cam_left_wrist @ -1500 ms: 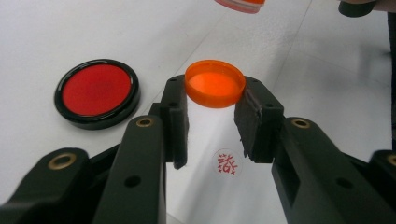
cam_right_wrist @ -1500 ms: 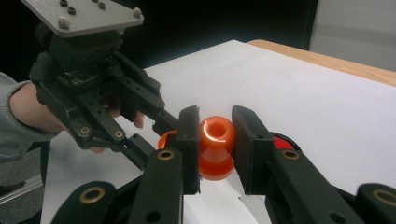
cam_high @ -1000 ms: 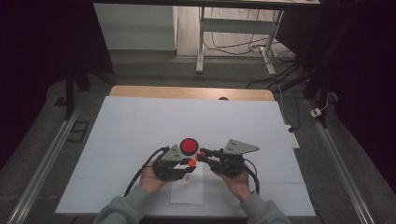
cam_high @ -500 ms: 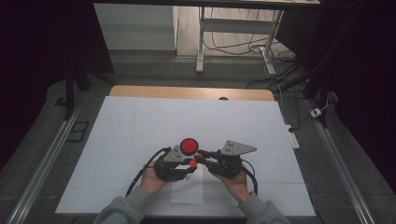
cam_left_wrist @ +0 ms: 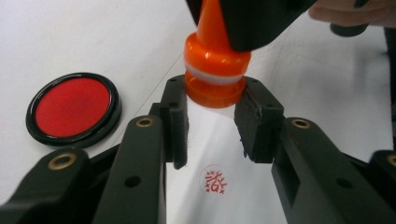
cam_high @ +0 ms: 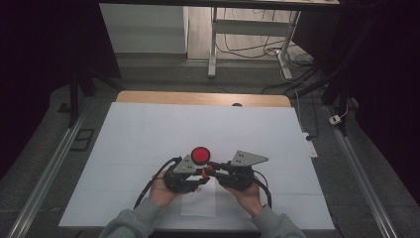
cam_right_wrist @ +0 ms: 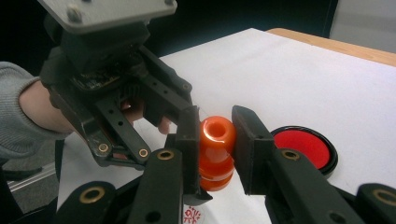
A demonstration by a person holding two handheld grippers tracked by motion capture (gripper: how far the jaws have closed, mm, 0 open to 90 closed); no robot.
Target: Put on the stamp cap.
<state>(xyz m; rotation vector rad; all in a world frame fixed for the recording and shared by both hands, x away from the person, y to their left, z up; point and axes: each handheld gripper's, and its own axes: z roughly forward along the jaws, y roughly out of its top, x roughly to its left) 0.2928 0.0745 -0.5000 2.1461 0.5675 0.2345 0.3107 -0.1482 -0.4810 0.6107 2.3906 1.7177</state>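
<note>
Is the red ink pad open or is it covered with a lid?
Open. The ink pad lies on the white table with its red surface bare inside the black rim; no lid sits on it.

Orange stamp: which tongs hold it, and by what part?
The right tongs grip the orange stamp by its upper handle. The left tongs flank its wide base, jaws apart; contact there cannot be told.

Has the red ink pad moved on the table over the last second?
No. In the high view the red ink pad sits at the same spot relative to the wooden table edge as before.
</note>
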